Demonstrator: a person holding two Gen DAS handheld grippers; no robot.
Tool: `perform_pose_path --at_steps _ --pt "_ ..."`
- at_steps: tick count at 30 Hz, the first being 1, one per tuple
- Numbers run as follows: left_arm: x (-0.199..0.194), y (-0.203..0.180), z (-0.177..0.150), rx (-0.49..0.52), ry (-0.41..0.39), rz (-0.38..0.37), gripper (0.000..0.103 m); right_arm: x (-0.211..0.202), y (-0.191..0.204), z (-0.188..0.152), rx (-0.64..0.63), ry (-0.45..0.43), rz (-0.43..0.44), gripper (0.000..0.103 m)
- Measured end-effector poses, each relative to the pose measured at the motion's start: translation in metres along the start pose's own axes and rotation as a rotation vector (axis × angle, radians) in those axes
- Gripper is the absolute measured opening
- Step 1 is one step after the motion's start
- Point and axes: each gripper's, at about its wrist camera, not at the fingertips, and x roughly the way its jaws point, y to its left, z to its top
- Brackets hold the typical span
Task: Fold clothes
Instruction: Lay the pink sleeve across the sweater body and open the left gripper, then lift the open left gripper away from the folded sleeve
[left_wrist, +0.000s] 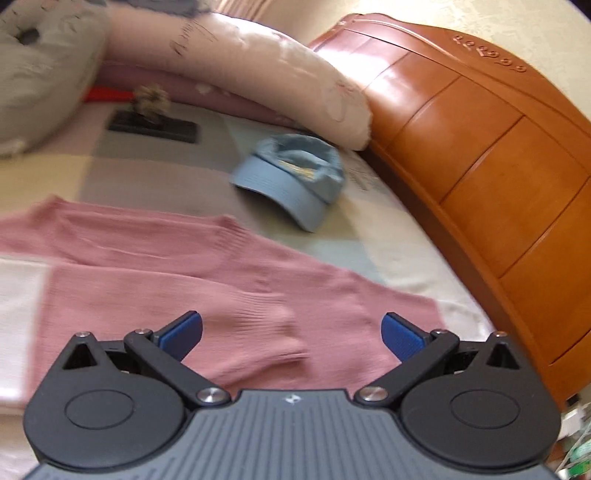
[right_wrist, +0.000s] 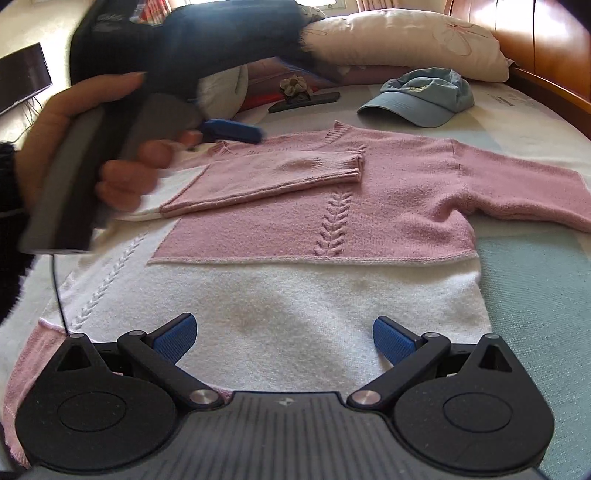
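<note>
Both hand-held grippers, left (left_wrist: 291, 334) and right (right_wrist: 284, 338), are spread and empty above the pink-and-white sweater (right_wrist: 332, 221), one sleeve (right_wrist: 266, 177) folded across its chest, on the bed (right_wrist: 535, 295).

Bed (right_wrist: 535, 295) surface right of the sweater (right_wrist: 332, 221) lies bare, giving open passage along that side. Beyond the sweater's collar, the blue cap (right_wrist: 421, 98) sits just past the right shoulder, with a dark flat object (right_wrist: 306, 101) to its left; pillows (right_wrist: 402, 40) close off the far edge. The wooden headboard (left_wrist: 480, 155) walls the right side. The left claw (right_wrist: 232, 131), held in a hand (right_wrist: 92, 140), occupies the space above the sweater's left shoulder. The right claw (right_wrist: 284, 336) hangs over the white hem, fingers spread and empty.
</note>
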Motion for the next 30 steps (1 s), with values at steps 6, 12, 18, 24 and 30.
perform_pose_path --at_steps 6,12,18,24,30 --pt "-0.012 0.065 -0.005 -0.165 -0.028 0.155 0.102 0.003 0.003 -0.001 -0.014 -0.006 -0.013 0.103" --pt "-0.021 0.104 -0.012 -0.290 0.029 0.188 0.102 0.010 0.009 0.000 -0.044 -0.009 -0.042 0.103" --pt "-0.043 0.125 -0.018 -0.281 0.037 0.200 0.102 0.015 0.020 -0.003 -0.102 -0.010 -0.089 0.103" --pt "-0.063 0.146 -0.024 -0.267 0.049 0.217 0.102 0.020 0.029 -0.008 -0.182 -0.014 -0.133 0.103" --pt "-0.093 0.142 -0.012 -0.178 0.048 0.211 0.102 0.024 0.033 -0.007 -0.196 -0.018 -0.148 0.103"
